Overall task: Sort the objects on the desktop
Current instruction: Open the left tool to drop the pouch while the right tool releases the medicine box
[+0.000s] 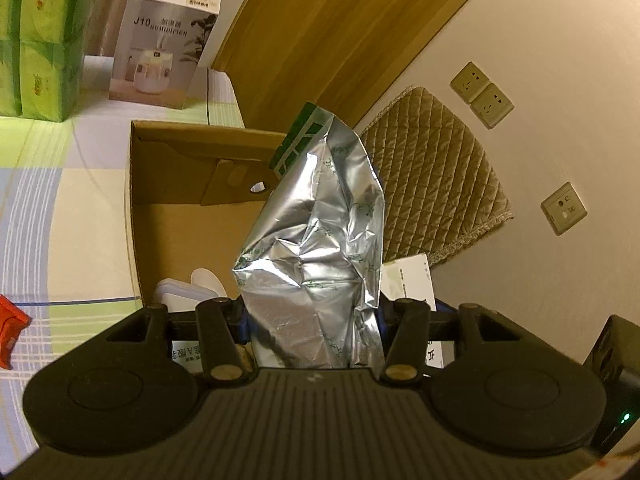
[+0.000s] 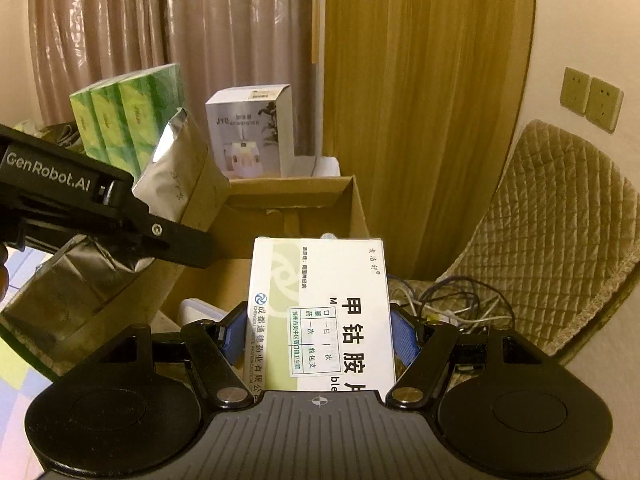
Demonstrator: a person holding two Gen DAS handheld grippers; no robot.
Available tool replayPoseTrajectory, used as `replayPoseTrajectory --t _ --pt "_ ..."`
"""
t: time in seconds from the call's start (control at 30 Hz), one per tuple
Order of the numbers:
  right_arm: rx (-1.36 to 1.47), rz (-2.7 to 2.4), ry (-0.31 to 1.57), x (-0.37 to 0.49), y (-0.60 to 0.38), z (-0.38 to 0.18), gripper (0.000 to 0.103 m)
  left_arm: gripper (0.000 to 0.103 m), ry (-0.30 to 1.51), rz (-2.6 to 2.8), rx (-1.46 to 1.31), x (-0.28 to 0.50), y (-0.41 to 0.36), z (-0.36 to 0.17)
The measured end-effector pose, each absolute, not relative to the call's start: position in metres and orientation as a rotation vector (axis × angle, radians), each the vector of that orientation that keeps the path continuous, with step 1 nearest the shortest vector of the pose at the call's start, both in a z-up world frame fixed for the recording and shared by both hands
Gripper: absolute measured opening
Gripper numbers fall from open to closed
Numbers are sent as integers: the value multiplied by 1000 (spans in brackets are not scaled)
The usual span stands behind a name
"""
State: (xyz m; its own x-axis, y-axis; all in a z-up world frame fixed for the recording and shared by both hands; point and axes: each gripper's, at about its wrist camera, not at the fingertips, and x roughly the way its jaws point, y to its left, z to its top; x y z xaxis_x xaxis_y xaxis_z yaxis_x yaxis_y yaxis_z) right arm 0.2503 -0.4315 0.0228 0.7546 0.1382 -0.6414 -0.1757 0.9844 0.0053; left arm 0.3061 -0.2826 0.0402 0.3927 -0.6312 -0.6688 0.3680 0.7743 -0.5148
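My left gripper [image 1: 314, 320] is shut on a crumpled silver foil pouch [image 1: 316, 240] with a green top edge, held upright over the open cardboard box [image 1: 168, 220]. A white item [image 1: 188, 288] lies on the box floor. My right gripper [image 2: 318, 332] is shut on a white medicine box [image 2: 324, 300] with green print and black characters, held above the near side of the same cardboard box [image 2: 340, 200]. In the right wrist view the left gripper's black body [image 2: 100, 208] comes in from the left with the foil pouch [image 2: 180, 172].
A stack of green tissue packs [image 1: 36, 40] and a white humidifier box [image 1: 164, 44] stand on the checked tablecloth [image 1: 60, 200] behind the box. A red item [image 1: 10, 328] lies at the left edge. A quilted chair [image 2: 560, 240] with tangled cables [image 2: 452, 300] is to the right.
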Motion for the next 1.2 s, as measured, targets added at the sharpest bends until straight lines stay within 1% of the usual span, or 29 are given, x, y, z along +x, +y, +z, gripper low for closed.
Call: replayPoseTrajectory --t 0.3,0.4,0.47,0.93,1.07,1.1,1.13,1.17,1.2 --pt "-52 172 702 256 -431 17 68 47 1003 -638 -347 310 -283 32" --pt "-48 167 701 256 -431 17 68 50 1001 -636 -382 311 -281 32" --pt "-47 165 701 256 -431 17 68 54 996 -628 -392 311 -279 32" --pt "-37 168 713 253 -427 13 68 54 912 -649 -353 296 -257 41" --pt "-7 190 694 253 -426 15 68 55 894 -644 -350 292 -248 40" --pt "5 192 685 253 -426 17 69 56 889 -641 -344 290 -247 40" --pt "16 184 682 254 -427 18 78 57 885 -637 -337 289 -245 40" --pt "27 179 678 254 -428 19 83 59 883 -634 -331 288 -243 40" --pt "39 180 675 253 -430 20 85 60 881 -630 -325 286 -241 40"
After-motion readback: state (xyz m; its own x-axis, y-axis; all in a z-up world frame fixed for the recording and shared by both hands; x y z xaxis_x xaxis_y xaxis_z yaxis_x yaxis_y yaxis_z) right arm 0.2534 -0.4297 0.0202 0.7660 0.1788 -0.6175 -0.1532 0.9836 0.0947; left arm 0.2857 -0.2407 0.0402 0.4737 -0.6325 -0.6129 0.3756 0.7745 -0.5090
